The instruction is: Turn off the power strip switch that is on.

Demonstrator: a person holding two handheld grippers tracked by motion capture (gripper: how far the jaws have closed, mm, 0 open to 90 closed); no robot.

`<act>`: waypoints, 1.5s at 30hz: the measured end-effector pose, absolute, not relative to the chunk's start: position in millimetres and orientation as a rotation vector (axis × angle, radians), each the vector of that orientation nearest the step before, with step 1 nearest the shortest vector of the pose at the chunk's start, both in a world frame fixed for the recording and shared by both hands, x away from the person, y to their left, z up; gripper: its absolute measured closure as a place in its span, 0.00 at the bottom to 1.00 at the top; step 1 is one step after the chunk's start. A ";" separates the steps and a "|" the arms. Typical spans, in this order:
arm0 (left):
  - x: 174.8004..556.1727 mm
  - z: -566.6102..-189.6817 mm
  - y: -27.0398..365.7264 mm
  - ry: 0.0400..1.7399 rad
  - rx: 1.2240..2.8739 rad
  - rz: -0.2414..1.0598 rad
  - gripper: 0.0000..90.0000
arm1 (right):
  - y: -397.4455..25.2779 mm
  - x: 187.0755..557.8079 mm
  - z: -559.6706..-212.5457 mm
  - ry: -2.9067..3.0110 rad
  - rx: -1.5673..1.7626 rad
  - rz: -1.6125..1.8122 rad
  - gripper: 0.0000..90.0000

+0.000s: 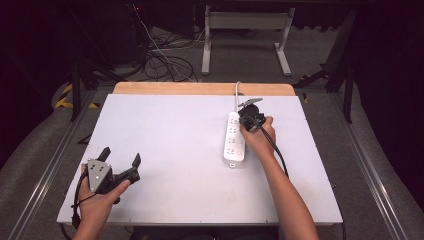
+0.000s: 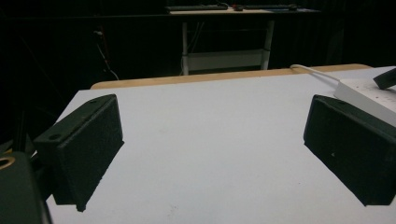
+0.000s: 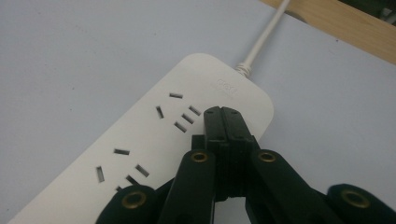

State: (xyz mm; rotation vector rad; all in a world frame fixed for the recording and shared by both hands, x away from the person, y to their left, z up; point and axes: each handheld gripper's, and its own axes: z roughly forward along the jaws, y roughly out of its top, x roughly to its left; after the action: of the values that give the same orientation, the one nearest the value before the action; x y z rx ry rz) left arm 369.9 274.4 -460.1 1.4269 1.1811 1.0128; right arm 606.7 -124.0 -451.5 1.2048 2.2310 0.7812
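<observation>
A: The white power strip (image 1: 234, 139) lies flat on the right half of the table (image 1: 165, 165), long axis running away from the person, its cord (image 1: 237, 92) leaving the far end toward the wooden edge. In the right gripper view its sockets (image 3: 180, 112) all look vacant.

B: And the right gripper (image 1: 248, 116)?

A: It sits over the far end of the strip, jaws pressed fully together with nothing between them. In its own view the closed tip lies over the strip's top face, just beside the last socket group. Whether it actually touches the plastic can't be told.

B: The left gripper (image 1: 120, 161)?

A: Well apart, near the front-left corner, jaws spread wide and holding nothing. Bare table lies between them in its own view.

B: So what might go wrong from here?

A: Nothing pins the strip. If the closed tip pushes down or sideways on that far end, the light casing would probably skid or swing across the smooth surface, with only the cord to resist. A tip sliding over the face could also catch in a socket slot. And with the jaws shut, any grasp would first need them opened and lifted clear, or they would just nudge the strip along.
</observation>
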 end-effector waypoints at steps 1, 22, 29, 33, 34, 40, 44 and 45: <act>369.9 -460.2 274.3 1.182 1.426 1.011 0.06 | -124.5 606.9 -451.6 2.230 1.208 0.787 1.00; 371.4 -460.4 273.0 1.181 1.425 1.007 0.06 | -125.0 604.4 -450.2 2.218 1.199 0.805 1.00; 371.5 -460.4 273.2 1.182 1.427 1.008 0.06 | -125.0 604.1 -449.7 2.218 1.195 0.803 1.00; 371.8 -460.2 273.6 1.181 1.421 1.008 0.06 | -126.5 603.2 -450.5 2.201 1.187 0.808 1.00; 371.9 -460.3 273.7 1.183 1.420 1.002 0.06 | -127.0 603.0 -450.7 2.195 1.187 0.811 1.00; 372.3 -460.5 273.8 1.183 1.421 1.003 0.06 | -129.1 600.1 -445.3 2.177 1.179 0.848 1.00; 372.4 -460.3 273.1 1.182 1.425 1.003 0.06 | -131.0 597.4 -440.3 2.166 1.176 0.866 1.00; 372.5 -460.4 273.0 1.182 1.426 1.002 0.06 | -131.5 596.7 -439.2 2.163 1.175 0.874 1.00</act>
State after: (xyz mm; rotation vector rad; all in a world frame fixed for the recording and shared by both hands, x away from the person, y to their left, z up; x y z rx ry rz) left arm 372.5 273.0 -460.4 1.4262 1.1825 1.0025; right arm 596.7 -131.5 -439.2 1.1753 2.1633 0.8737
